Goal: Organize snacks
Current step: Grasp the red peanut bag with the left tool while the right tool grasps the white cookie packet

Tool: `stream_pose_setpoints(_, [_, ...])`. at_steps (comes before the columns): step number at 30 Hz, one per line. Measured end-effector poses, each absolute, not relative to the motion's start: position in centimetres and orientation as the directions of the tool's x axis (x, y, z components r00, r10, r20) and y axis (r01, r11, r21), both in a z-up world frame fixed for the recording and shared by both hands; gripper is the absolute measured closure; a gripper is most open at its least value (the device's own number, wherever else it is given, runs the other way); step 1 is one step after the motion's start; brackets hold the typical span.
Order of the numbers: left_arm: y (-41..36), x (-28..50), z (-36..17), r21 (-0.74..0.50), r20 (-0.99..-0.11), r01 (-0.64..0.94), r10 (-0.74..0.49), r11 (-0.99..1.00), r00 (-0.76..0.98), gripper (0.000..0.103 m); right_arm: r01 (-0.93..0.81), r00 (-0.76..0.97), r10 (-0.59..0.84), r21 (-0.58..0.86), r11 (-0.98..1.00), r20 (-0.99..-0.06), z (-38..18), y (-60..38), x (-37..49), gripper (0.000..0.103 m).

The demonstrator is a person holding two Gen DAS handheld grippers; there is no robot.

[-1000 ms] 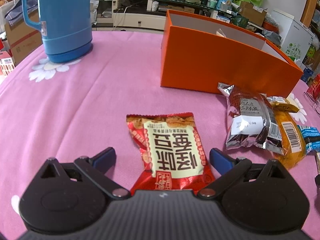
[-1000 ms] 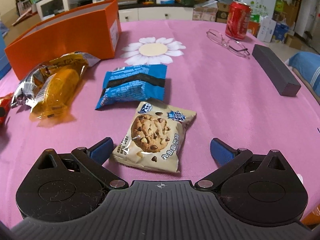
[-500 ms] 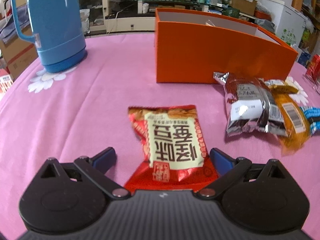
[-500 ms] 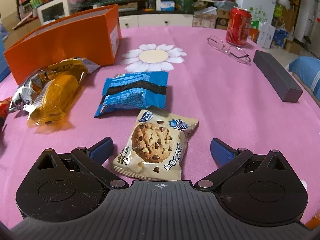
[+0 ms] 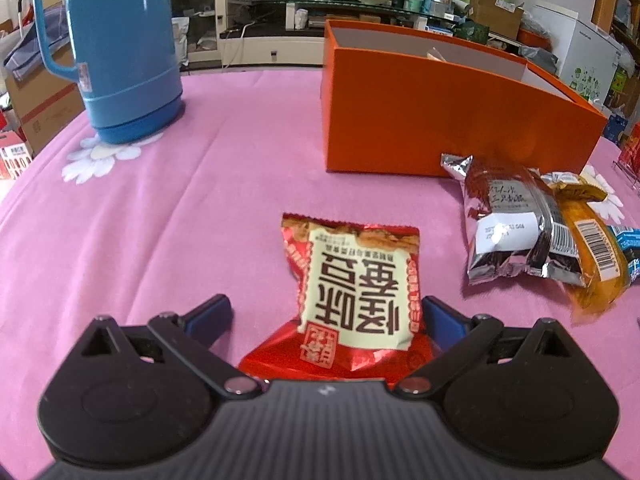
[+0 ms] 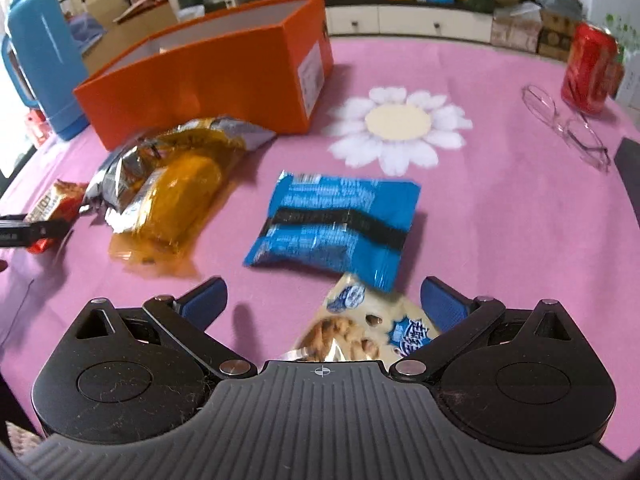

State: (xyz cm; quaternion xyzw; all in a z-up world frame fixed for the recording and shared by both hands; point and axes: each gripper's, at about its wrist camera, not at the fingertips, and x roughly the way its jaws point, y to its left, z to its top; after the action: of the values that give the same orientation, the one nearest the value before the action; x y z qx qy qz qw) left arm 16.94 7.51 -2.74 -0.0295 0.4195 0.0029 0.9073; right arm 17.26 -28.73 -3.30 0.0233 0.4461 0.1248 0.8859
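A red and cream snack packet lies on the pink tablecloth between the fingers of my left gripper, which is open around its near end. A cookie packet lies between the fingers of my right gripper, which is open; the packet sits toward the right finger. A blue packet, an orange packet and a silver packet lie ahead. The orange box stands open behind them and also shows in the right wrist view.
A blue thermos stands at the far left of the table. A red can, glasses and a dark bar lie at the right. The table edge curves away on both sides.
Both grippers moved forward over their packets, which now lie deeper between the fingers. The right view swung to the left, bringing the thermos into sight.
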Motion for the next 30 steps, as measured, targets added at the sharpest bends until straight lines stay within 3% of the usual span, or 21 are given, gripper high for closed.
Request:
stream_pose_setpoints(6, [8.5, 16.8, -2.4, -0.114, -0.761, -0.049, -0.055, 0.992, 0.646, 0.004, -0.140, 0.566, 0.285, 0.250, 0.958, -0.774, -2.9, -28.1, 13.0, 0.008])
stream_pose_setpoints(16, [8.0, 16.7, -2.5, -0.090, -0.759, -0.027, -0.051, 0.996, 0.649, 0.004, -0.166, 0.609, 0.120, 0.022, 0.986, -0.784, -3.7, -24.6, 11.7, 0.008])
stream_pose_setpoints(25, [6.3, 17.2, -3.0, 0.002, -0.752, -0.010, 0.008, 1.000, 0.659, 0.003, -0.129, 0.633, 0.099, 0.022, 0.991, -0.768, -3.8, -25.2, 11.8, 0.008])
stream_pose_setpoints(26, [6.3, 17.2, -3.0, 0.000, -0.749, -0.012, 0.008, 1.000, 0.662, 0.006, -0.125, 0.636, 0.096, 0.021, 0.992, -0.766, -3.9, -25.2, 11.8, 0.008])
stream_pose_setpoints(27, [6.2, 17.2, -2.9, -0.004, -0.741, -0.004, 0.000, 1.000, 0.672, 0.022, -0.119, 0.640, 0.092, 0.020, 0.993, -0.763, -3.9, -25.3, 11.7, 0.009])
stream_pose_setpoints(29, [6.2, 17.1, -2.2, -0.016, -0.730, 0.030, -0.032, 0.999, 0.682, 0.047, -0.097, 0.660, 0.077, 0.017, 0.995, -0.747, -3.6, -25.4, 11.4, 0.033])
stream_pose_setpoints(30, [6.2, 17.0, -2.0, -0.015, -0.732, 0.026, -0.028, 1.000, 0.681, 0.048, -0.091, 0.668, 0.074, 0.018, 0.996, -0.740, -3.3, -25.6, 11.3, 0.050])
